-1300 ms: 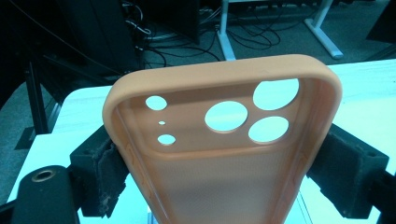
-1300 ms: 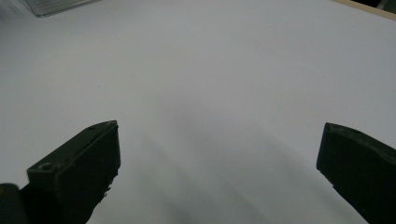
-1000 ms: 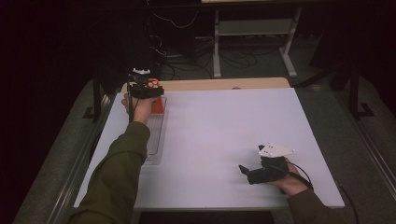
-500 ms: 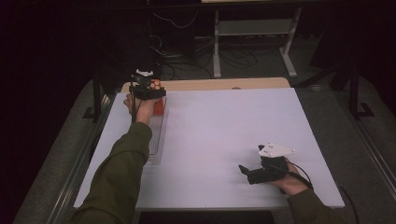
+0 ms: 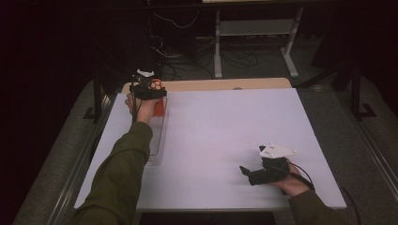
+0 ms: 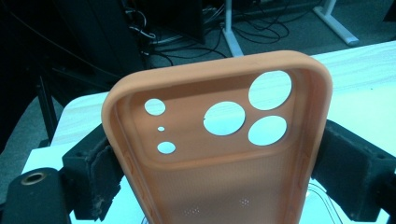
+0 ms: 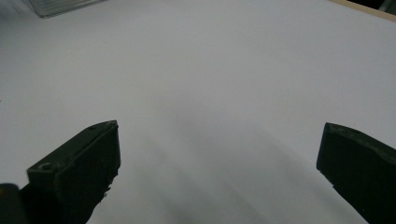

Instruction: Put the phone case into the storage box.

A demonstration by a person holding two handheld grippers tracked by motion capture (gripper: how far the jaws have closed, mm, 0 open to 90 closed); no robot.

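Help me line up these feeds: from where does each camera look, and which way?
High view: above the near edge, facing forward and down on the white table; both forearms enter.
Left gripper view: rides the left gripper, facing the orange soft phone case between its jaws.
Right gripper view: rides the right gripper, facing bare tabletop, jaws apart.
Shared: the case.
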